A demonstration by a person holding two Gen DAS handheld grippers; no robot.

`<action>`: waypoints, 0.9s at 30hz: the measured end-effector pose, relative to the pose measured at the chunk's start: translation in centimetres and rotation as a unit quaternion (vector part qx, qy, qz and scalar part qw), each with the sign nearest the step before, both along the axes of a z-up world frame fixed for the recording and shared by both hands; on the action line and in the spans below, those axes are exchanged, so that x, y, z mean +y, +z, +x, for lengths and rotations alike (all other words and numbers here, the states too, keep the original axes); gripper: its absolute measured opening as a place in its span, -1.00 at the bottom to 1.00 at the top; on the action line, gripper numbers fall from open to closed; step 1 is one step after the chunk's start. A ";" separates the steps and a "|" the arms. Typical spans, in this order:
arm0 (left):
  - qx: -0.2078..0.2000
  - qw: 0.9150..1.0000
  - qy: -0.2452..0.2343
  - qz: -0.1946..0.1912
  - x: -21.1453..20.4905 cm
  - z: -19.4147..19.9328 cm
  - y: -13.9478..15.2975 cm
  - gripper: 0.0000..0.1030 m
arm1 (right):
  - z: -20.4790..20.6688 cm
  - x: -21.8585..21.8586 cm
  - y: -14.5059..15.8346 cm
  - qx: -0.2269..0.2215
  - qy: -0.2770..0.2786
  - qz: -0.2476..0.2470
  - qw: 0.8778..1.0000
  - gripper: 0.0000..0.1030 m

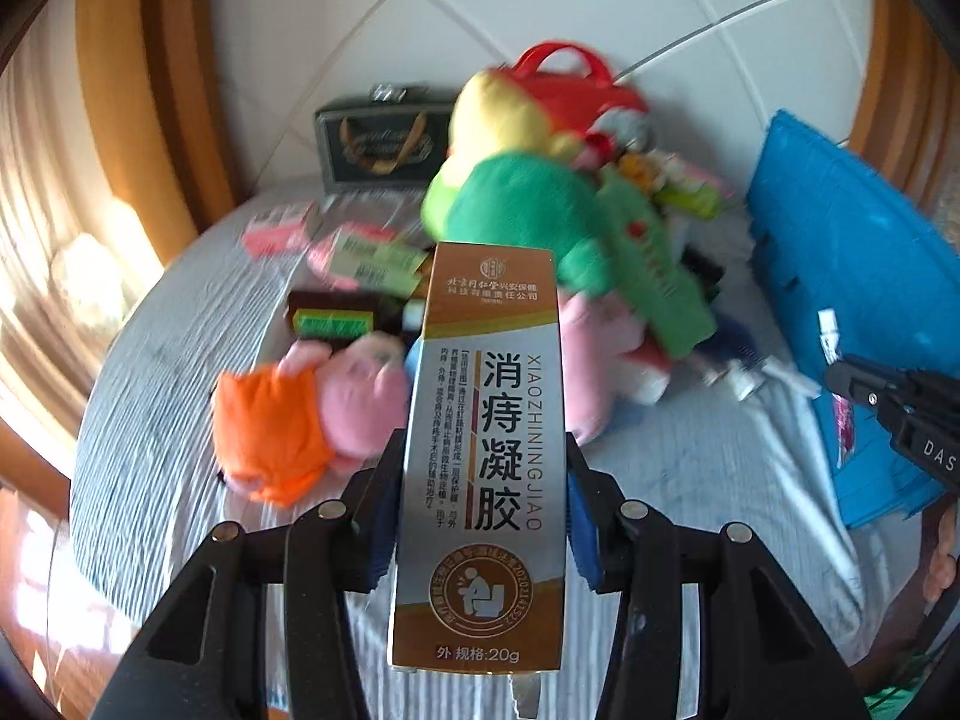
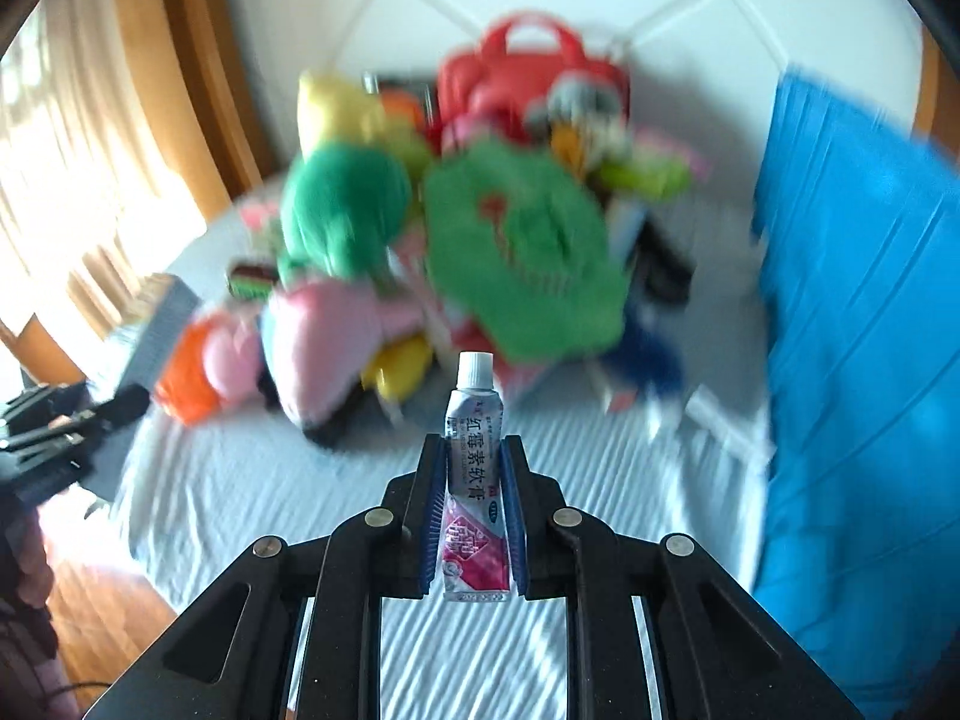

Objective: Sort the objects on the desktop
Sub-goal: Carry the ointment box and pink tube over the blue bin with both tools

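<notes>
Centre frame of the left wrist view, the left gripper clamps a box upright; keep it level and clear of the toys above, toward the blue bin at right. Centre of the right wrist view, the right gripper pinches a tube; the toy pile blocks the way ahead.

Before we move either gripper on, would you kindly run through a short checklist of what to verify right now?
1. Left gripper clamped on the medicine box: ok.
2. Right gripper clamped on the ointment tube: ok.
3. Tube's white cap on: ok.
4. Blue bin at right within view: ok.
5. Bin's inside free for a drop: cannot tell.
6. Plush toy pile sharp enough to pick from: not ok, blurred.
</notes>
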State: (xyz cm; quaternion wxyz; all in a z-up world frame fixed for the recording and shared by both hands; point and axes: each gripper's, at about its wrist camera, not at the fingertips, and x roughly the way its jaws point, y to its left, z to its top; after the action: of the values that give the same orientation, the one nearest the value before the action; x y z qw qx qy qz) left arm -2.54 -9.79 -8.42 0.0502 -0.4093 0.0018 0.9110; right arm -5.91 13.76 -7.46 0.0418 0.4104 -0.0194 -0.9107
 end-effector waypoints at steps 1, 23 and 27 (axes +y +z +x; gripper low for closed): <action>0.011 1.000 -0.007 0.001 1.0 -0.2 1.0 -0.11 | 0.3 0.2 1.3 0.017 -0.004 0.005 1.000 -0.65; 0.175 0.968 -0.179 0.000 27.8 1.0 16.2 -0.11 | 10.8 19.3 16.3 0.195 -0.155 0.100 0.963 -0.65; 0.181 0.963 -0.200 0.004 34.0 1.2 18.0 -0.11 | 11.5 24.4 17.0 0.188 -0.174 0.118 0.959 -0.65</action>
State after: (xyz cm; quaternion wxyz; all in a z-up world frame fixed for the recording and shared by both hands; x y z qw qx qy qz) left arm -1.39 24.21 9.55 0.2315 -0.2285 0.0888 0.9414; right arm 5.61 38.11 9.53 -0.1635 0.2237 0.0256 -0.9605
